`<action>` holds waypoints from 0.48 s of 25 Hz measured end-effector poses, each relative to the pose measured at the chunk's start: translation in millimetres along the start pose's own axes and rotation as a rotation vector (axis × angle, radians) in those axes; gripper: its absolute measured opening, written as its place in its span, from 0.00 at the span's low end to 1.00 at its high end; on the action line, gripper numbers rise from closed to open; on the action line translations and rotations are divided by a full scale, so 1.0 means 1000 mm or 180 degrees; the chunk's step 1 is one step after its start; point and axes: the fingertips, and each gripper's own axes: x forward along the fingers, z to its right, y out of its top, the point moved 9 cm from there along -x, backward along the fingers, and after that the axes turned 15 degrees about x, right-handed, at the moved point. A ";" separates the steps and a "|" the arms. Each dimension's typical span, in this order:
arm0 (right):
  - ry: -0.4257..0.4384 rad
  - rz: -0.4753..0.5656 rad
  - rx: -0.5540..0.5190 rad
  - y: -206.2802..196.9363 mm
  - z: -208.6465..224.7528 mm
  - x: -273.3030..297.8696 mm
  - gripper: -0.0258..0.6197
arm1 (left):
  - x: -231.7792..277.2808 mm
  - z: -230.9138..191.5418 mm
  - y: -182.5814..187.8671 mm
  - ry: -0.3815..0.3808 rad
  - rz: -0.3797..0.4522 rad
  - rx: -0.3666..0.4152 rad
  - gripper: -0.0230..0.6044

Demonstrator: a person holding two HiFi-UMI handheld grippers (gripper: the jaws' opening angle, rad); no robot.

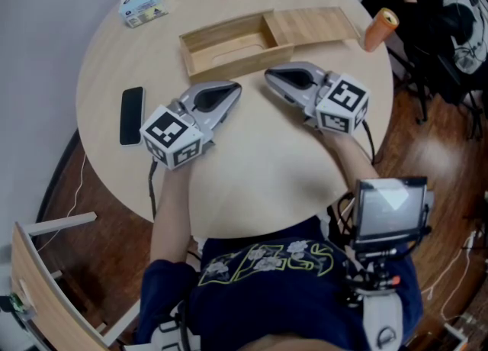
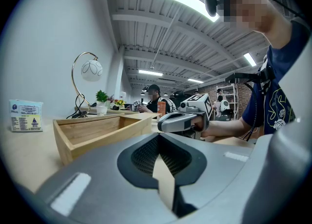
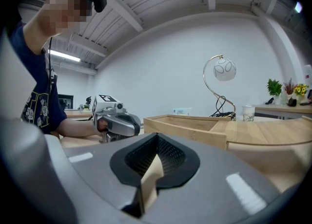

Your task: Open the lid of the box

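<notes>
While both my grippers rest on the pale round table [image 1: 259, 166], my left gripper [image 1: 233, 89] is clenched on nothing, its smooth grey jaws pressed together and the ribbed black pads meeting. My right gripper [image 1: 271, 76] is clamped tight and empty too. Just ahead of both sets of jaw tips sits the box [image 1: 229, 61], a shallow rectangular tray of light, grained wood, touching neither. Its flat lid [image 1: 314, 25] is slid out sideways, beyond my right jaws, leaving most of the hollow bare. A slim black phone [image 1: 132, 115] lies flat outside my left jaws. Past the lid's far end stands an orange can [image 1: 380, 29].
</notes>
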 end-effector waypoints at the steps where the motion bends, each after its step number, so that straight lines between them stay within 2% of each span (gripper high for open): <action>1: -0.0011 -0.0002 0.0003 0.001 0.000 0.000 0.06 | 0.000 0.000 0.000 0.0005 0.0002 -0.0007 0.04; 12: 0.0056 -0.0005 -0.0003 0.001 -0.001 -0.001 0.06 | 0.001 0.001 0.002 -0.0031 0.0009 0.0015 0.04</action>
